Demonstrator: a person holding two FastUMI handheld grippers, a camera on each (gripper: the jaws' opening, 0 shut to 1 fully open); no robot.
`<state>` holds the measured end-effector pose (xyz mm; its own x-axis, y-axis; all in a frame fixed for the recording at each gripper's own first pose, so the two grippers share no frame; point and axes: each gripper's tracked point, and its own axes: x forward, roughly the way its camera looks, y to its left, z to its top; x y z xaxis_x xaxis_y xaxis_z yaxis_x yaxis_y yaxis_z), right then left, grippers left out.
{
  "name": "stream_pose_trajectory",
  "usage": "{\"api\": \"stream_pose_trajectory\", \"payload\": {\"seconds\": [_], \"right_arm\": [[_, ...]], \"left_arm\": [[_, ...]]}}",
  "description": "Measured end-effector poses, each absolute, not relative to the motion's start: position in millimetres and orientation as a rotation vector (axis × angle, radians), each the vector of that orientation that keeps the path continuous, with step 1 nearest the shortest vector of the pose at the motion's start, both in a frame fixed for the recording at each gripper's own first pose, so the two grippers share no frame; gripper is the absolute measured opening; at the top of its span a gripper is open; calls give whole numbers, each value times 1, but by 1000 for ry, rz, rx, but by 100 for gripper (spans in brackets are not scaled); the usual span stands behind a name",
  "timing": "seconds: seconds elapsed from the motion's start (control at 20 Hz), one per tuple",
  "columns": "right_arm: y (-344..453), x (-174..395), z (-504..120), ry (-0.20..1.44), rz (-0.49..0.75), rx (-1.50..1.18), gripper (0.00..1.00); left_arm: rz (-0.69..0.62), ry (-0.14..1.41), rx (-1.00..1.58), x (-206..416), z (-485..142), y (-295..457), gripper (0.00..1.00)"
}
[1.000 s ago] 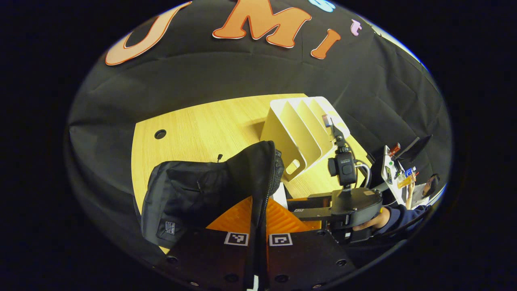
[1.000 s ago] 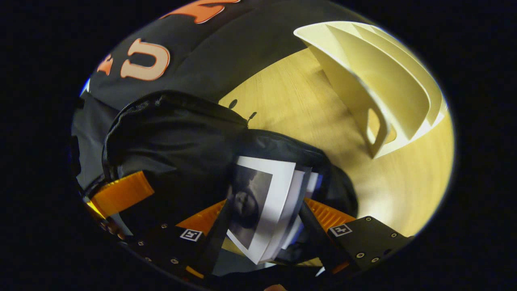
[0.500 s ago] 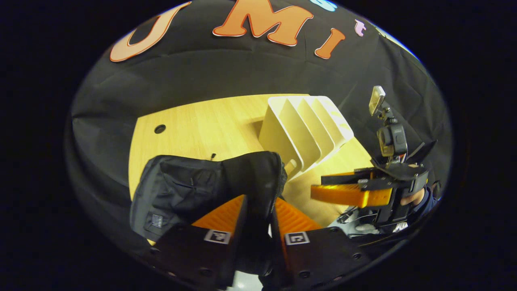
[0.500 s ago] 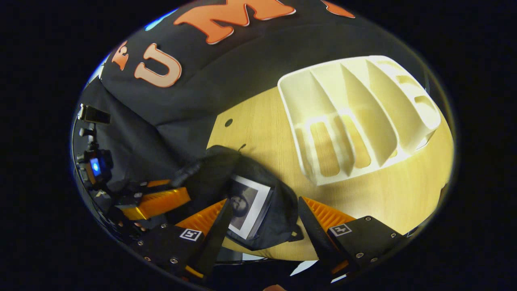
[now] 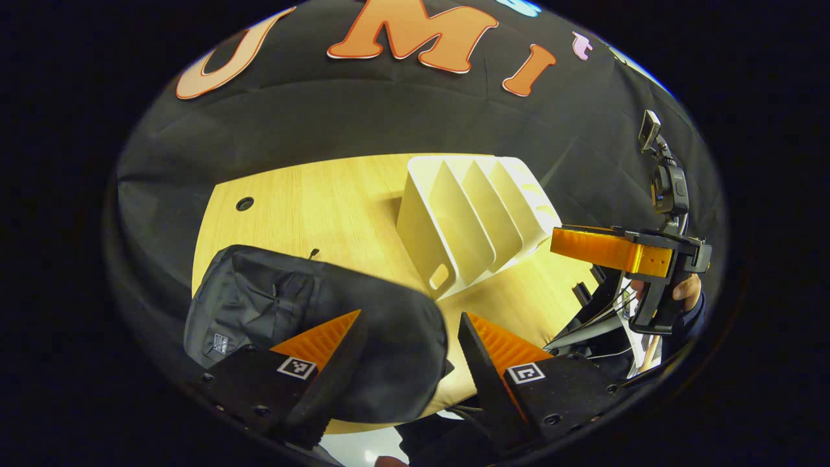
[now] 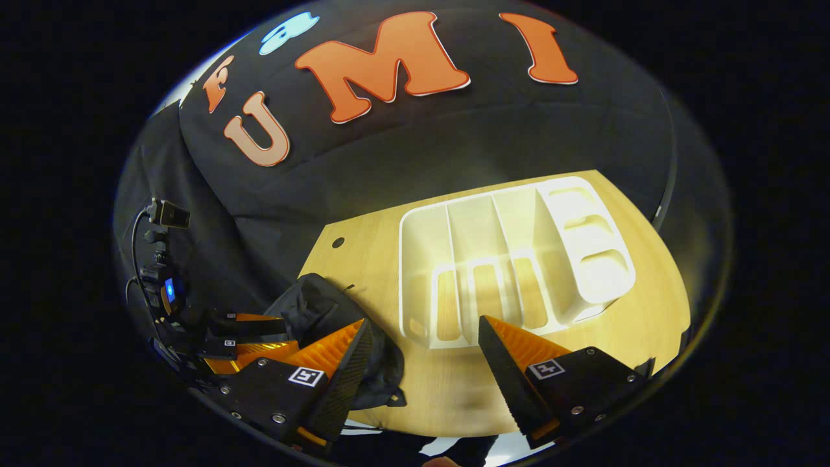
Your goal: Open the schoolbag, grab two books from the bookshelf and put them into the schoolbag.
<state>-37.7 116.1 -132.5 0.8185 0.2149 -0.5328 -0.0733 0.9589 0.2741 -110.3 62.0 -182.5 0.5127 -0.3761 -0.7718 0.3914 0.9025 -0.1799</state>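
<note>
Left gripper (image 5: 408, 337): fingers spread apart, grasping nothing; black schoolbag (image 5: 305, 318) lay on wooden table (image 5: 324, 201) just beyond fingertips, its near end showing between them. Right gripper (image 6: 421, 344): fingers likewise parted, empty, raised above table. Schoolbag (image 6: 324, 311) sat at its lower left, beside left finger. White bookshelf (image 6: 512, 259) stood ahead, beyond fingertips, slots bare. Right gripper (image 5: 616, 250) appeared in left gripper view, held by hand (image 5: 684, 292), right of bookshelf (image 5: 473, 220).
</note>
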Motion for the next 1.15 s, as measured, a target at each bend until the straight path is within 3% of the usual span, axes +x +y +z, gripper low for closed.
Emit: {"api": "stream_pose_trajectory", "payload": {"seconds": [0.35,1.15], "right_arm": [[74,-40,-94,471,152,129,98],[24,-84,2,88,204,19,98]], "left_arm": [[-336,752,-31,-90,-149,15,97],[27,42,6,-128,7,-43,98]]}}
